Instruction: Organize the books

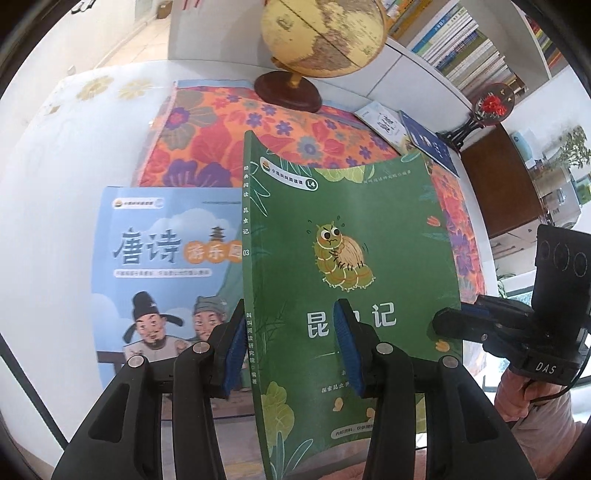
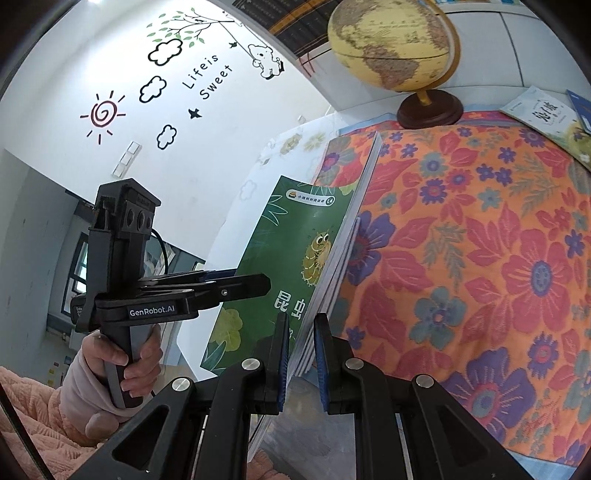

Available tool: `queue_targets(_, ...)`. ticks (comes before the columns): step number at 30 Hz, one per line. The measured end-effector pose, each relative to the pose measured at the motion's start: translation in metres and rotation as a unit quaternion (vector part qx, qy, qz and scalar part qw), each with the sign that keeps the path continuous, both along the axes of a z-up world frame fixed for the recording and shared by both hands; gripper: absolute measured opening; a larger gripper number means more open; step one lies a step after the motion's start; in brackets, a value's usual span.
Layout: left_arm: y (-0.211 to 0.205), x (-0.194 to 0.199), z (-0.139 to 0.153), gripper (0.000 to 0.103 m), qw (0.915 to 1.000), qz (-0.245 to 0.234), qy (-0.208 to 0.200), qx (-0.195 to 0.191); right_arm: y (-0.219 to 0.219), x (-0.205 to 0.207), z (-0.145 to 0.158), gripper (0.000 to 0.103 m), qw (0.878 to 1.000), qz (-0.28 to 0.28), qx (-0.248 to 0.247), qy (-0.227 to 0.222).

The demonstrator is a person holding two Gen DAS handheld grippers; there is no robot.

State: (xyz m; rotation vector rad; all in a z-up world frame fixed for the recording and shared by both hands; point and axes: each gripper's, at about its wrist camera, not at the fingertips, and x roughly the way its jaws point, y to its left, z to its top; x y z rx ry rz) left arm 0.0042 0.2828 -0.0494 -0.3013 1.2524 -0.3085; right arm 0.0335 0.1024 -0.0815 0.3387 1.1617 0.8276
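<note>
Left wrist view: your left gripper (image 1: 291, 347) clamps the spine side of the green book (image 1: 351, 266), your right gripper (image 2: 301, 358) its page edge; held upright over the cloth (image 2: 480, 258), long axis pointing far.

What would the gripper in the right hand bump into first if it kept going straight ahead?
The right gripper is already shut on the green book. Beyond that, probably the flowery cloth, though depth is hard to judge.

Insect book (image 1: 343, 266) upright over floral cloth (image 1: 314, 144), poetry book (image 1: 166, 273) flat to its left, globe (image 1: 323, 33) behind
</note>
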Motion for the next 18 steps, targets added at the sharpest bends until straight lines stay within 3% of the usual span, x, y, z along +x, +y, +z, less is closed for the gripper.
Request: queue_targets(18, 0.077, 0.002, -0.020, 0.043, 0.9988, 0.046, 0.017, -0.004, 0.073, 0.013, -0.016, 0.013, 0.999, 0.034, 0.001, 0.014)
